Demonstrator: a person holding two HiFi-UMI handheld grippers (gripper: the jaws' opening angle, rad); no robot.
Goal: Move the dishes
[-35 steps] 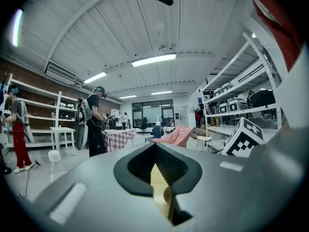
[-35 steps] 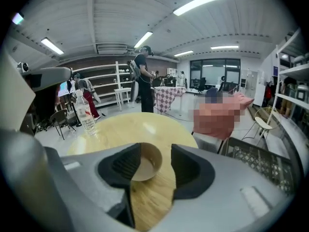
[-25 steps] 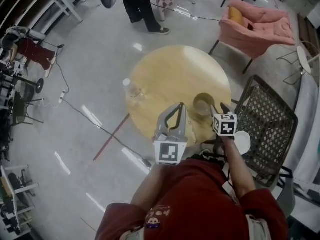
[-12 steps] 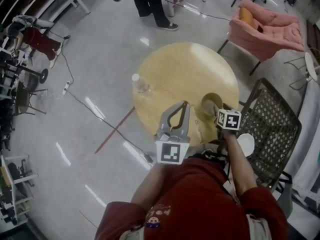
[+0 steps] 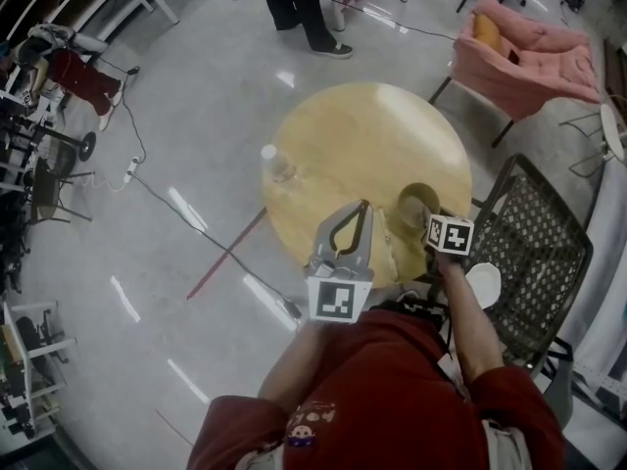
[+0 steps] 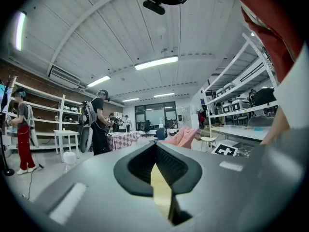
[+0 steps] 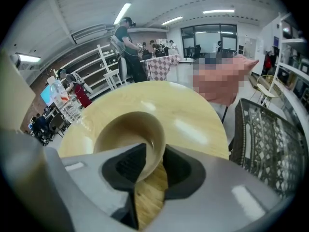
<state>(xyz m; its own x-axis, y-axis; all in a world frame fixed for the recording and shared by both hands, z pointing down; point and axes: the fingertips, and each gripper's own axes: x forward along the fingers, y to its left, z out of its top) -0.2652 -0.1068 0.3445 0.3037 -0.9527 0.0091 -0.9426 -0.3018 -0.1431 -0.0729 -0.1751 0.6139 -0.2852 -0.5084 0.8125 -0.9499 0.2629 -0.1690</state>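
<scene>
Bowl [image 5: 416,204] position: 1 tan bowl stood on the round wooden table [image 5: 362,145], near the table edge on your right side and just in front of the right gripper [image 5: 423,223]. In the right gripper view the bowl [image 7: 123,132] sat upright and looked empty, with pale table [image 7: 193,115] surface behind it.

Right gripper [image 7: 154,153] condition: you held it angled steeply down at the near side of the bowl. Its jaws had just been closing. The bowl's near wall stood between them, 1 jaw inside the rim and 1 outside, and the 2 pads appeared to press on that wall.

Left gripper [image 5: 361,209] condition: you held it level above the near edge of the table, to the left of the bowl and apart from it. In the left gripper view its jaws [image 6: 155,146] were together with nothing between them.

Surroundings: a clear plastic bottle [image 5: 277,164] stood upright near the table's left edge, well apart from the bowl. A dark metal mesh chair [image 5: 534,243] stood just beside the table on your right. A white round item [image 5: 483,284] lay at the near edge of that chair; its type could not be determined. A pink armchair [image 5: 519,47] stood beyond the table on the right, and a standing person [image 5: 294,8] was on the far side.
</scene>
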